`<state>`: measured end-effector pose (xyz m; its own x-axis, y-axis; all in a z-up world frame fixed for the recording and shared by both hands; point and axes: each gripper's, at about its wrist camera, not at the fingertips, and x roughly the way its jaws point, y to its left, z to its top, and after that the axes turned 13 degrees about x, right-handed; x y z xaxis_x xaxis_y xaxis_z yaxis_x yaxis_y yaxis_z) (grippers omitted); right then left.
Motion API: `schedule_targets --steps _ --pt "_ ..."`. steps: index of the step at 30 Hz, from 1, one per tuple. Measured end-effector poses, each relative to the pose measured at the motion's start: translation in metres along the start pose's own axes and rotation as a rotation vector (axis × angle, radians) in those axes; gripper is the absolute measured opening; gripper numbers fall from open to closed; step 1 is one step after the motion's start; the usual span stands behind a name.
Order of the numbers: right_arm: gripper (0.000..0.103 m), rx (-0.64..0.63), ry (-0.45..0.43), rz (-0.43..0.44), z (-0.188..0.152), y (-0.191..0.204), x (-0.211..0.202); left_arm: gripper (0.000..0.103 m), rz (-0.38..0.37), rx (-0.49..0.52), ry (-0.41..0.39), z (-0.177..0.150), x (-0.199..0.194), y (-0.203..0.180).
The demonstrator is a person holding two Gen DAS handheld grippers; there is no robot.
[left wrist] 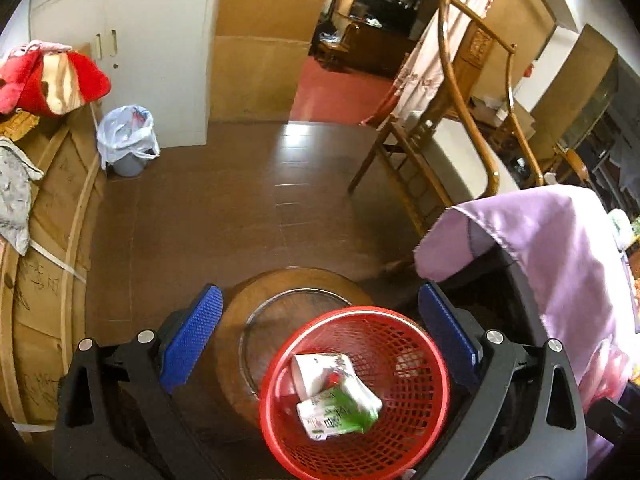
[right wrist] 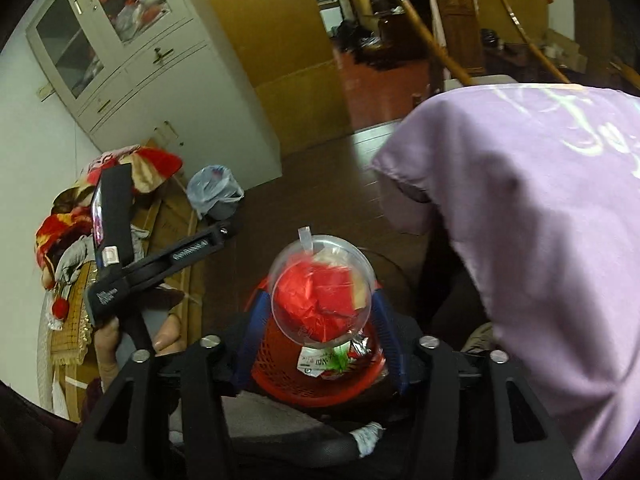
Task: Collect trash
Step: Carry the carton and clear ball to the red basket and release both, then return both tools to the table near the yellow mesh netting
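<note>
A red mesh basket stands on a round wooden stool. It holds a white paper cup and a green-and-white carton. My left gripper is open and empty above the basket, its blue pads on either side. My right gripper is shut on a clear plastic cup stuffed with red wrapper, held above the basket. The left gripper's body and the hand holding it show at left in the right wrist view.
A lilac cloth hangs over a dark chair at right. A bin with a white bag liner stands by white cabinets. Cardboard boxes with red cloth line the left. A wooden chair stands farther back.
</note>
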<state>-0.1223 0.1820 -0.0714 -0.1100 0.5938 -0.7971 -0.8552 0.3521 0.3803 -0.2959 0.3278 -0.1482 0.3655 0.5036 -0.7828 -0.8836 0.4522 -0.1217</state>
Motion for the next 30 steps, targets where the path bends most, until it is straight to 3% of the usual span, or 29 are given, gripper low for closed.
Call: schedule_targets --steps 3,16,22,30 --pt "0.06 0.001 -0.008 0.0 0.004 0.001 0.001 0.095 0.02 0.015 -0.002 -0.002 0.003 0.001" --pt "0.06 0.089 -0.123 -0.024 -0.004 -0.027 -0.039 0.095 -0.052 0.062 -0.017 -0.002 -0.012 -0.022" --pt "0.061 0.117 -0.241 -0.046 -0.026 -0.038 -0.083 0.095 -0.099 0.12 -0.06 -0.003 -0.037 -0.046" --pt "0.067 0.186 -0.425 -0.111 -0.073 -0.074 -0.153 0.096 -0.155 0.274 -0.143 -0.014 -0.082 -0.1"
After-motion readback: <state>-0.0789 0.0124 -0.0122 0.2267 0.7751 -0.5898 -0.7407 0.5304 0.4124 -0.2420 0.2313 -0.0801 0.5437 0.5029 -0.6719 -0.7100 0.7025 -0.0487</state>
